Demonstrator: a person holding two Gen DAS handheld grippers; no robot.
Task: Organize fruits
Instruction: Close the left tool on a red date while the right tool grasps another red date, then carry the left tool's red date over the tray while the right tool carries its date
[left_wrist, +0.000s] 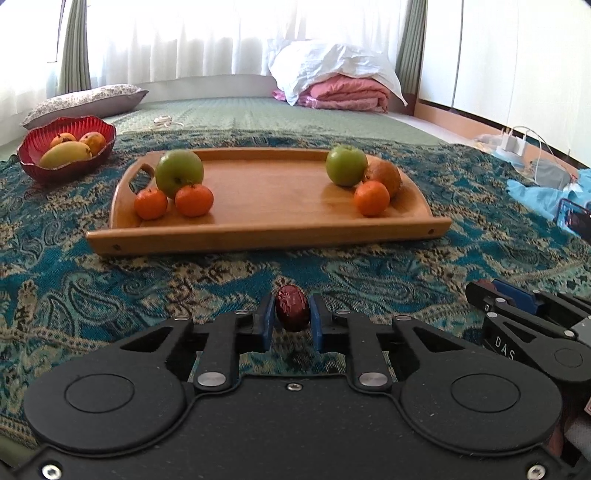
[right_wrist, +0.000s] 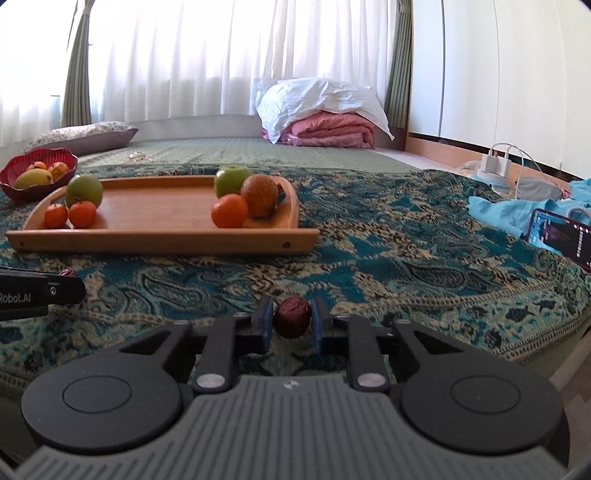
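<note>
A: what's being held by the left tool (left_wrist: 291, 318)?

B: a wrinkled dark red date (left_wrist: 291, 308) is clamped between its blue pads, just above the patterned blanket (left_wrist: 369, 266) spread on the bed.

A: and the right tool (right_wrist: 291, 320)?

B: same deal, it's closed on a second red date (right_wrist: 292, 317), low over the blanket too.

A: where's the rest of the fruit kept?

B: on the wooden tray (left_wrist: 258, 236) further back. A green apple (left_wrist: 179, 172) with two tangerines touching it is seen at the tray's left end; another green apple (left_wrist: 345, 164), an orange and a brownish fruit are bunched at the right end. Mangoes are piled in a red bowl (left_wrist: 27, 155) left of the tray.
</note>
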